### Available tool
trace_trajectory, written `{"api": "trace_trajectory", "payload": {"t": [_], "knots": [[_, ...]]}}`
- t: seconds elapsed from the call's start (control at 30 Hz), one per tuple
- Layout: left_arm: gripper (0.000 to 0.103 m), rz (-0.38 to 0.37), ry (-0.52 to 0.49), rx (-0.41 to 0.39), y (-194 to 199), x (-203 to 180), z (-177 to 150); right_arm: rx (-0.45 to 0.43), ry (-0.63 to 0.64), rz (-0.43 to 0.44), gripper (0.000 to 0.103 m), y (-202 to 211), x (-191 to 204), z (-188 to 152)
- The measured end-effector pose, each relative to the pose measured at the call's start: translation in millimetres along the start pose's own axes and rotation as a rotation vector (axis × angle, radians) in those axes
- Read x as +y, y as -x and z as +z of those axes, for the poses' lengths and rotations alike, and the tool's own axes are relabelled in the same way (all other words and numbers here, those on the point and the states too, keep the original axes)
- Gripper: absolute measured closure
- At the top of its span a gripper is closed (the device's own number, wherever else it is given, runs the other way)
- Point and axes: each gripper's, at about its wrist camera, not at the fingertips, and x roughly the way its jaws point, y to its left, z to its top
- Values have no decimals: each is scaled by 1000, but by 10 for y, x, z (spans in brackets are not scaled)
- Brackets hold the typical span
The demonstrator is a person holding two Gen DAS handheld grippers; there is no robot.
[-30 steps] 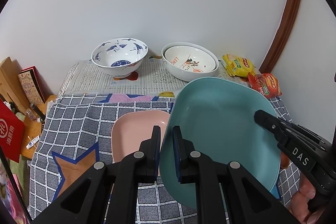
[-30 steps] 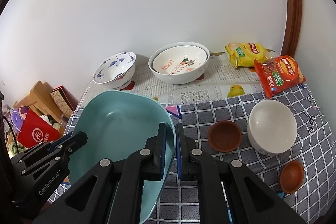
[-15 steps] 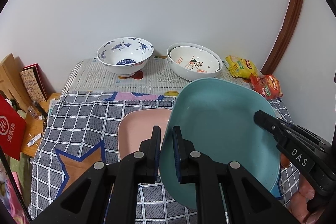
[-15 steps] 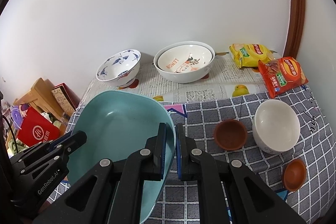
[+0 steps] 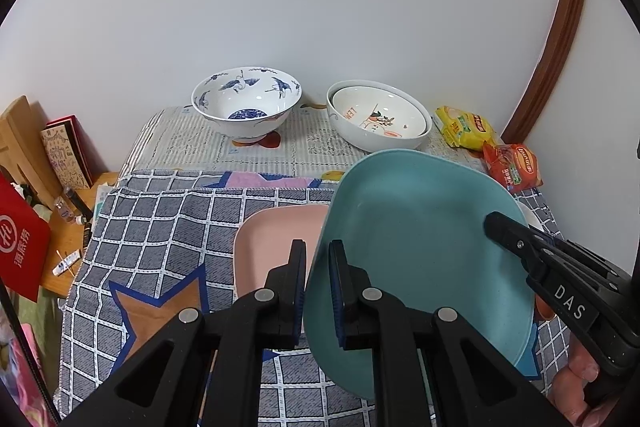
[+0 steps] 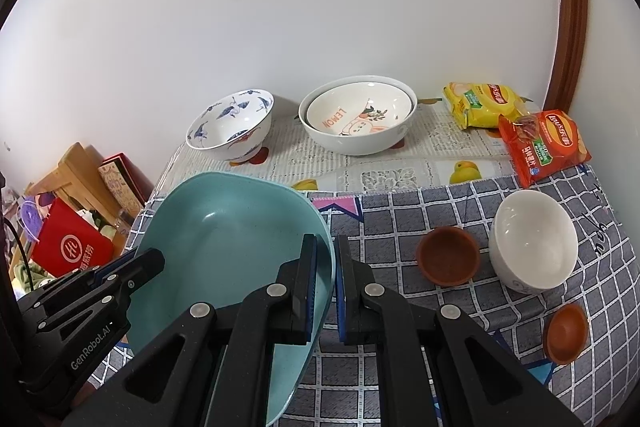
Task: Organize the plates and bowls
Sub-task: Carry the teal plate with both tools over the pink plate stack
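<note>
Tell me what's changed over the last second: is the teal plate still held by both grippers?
Yes. The left gripper and right gripper stay shut on opposite rims of the teal plate, carried slightly leftward over the pink plate, which now shows further right in the left view. Nothing was released. The bowls at the wall, brown cups, white bowl and snack bags lie as before.

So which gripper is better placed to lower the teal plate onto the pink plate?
Left, I think: the left gripper clamps the teal plate on the edge beside the pink plate; the right gripper holds the far edge.
</note>
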Motion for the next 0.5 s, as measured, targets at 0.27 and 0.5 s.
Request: {"api": "trace_trajectory", "payload": {"t": [0.27,0.5], "knots": [[91,7,17,9,-44,79,-5,14,9,4,95,-71,72,-17],[91,14,29,19,-96,152,-13,29,15,8,95,-164,137,-18]]}}
